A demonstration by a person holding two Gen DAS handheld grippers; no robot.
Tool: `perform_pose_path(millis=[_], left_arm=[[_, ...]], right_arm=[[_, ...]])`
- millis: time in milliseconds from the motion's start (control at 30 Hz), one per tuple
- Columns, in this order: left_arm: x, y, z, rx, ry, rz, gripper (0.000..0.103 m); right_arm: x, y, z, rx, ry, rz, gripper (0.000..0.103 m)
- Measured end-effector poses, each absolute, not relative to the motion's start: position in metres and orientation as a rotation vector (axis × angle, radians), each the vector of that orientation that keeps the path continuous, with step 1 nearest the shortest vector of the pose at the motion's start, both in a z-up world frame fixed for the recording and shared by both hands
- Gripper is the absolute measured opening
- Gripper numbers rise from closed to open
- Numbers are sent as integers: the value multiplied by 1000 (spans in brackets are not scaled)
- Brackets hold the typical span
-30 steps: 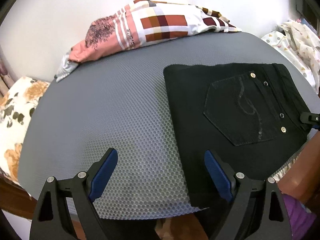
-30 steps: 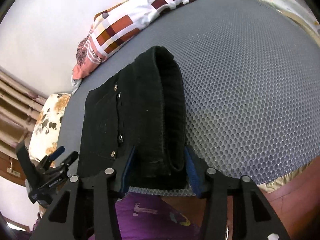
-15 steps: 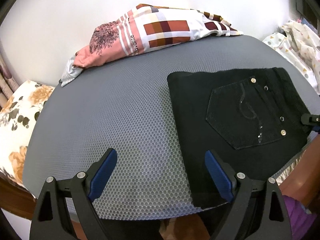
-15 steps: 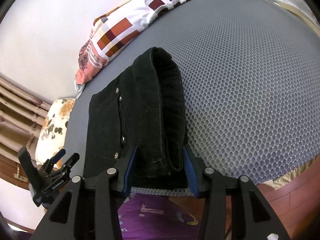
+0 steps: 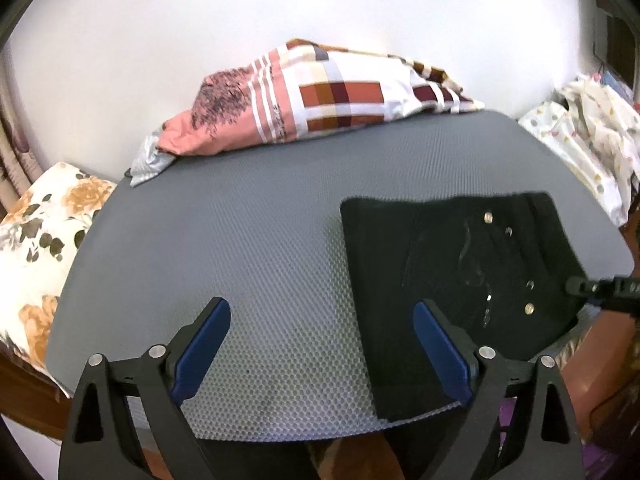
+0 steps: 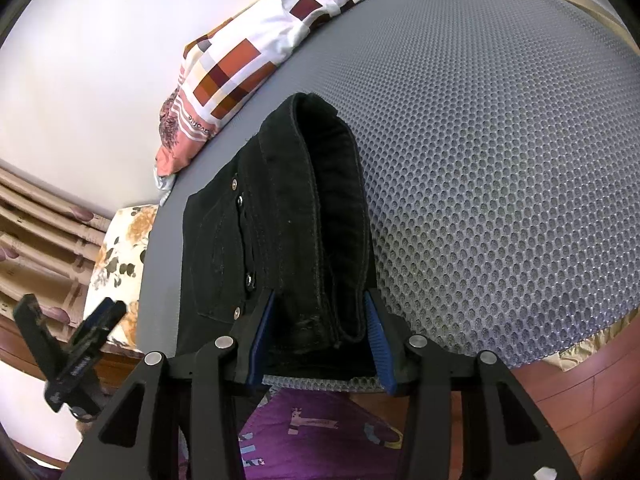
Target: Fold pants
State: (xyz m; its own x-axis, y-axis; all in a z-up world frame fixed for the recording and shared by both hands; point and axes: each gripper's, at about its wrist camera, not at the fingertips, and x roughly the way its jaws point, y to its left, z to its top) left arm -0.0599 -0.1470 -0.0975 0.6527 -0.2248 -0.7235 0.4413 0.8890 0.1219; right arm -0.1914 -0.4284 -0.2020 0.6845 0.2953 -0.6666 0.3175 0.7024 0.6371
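The black pants point(image 5: 460, 280) lie folded into a compact rectangle on the grey honeycomb mat point(image 5: 260, 248), back pocket up. My left gripper point(image 5: 322, 320) is open and empty, above the mat beside the fold's left edge. My right gripper point(image 6: 320, 312) is shut on the thick waistband end of the pants point(image 6: 316, 216) at the mat's near edge. The right gripper's tip shows in the left wrist view point(image 5: 600, 290); the left gripper shows in the right wrist view point(image 6: 76, 356).
A checked red, white and pink cloth point(image 5: 320, 100) lies at the mat's far edge. A floral pillow point(image 5: 36, 240) sits left. Patterned white bedding point(image 5: 588, 140) is at the right. Wooden floor point(image 6: 580, 392) lies below the mat's near edge.
The left gripper has pulled back and risen, so the pants look smaller and farther. The right gripper keeps its hold on the waistband end.
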Motion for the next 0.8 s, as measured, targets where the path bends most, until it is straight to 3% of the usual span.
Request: perform_pose_path(millis=[367, 800], left_arm=[[-61, -125, -61, 263, 699, -316, 97], [-55, -119, -62, 279, 702, -263, 97]], right_arm=[[-191, -427, -203, 826, 839, -15, 42], [-192, -427, -203, 835, 835, -14, 42]])
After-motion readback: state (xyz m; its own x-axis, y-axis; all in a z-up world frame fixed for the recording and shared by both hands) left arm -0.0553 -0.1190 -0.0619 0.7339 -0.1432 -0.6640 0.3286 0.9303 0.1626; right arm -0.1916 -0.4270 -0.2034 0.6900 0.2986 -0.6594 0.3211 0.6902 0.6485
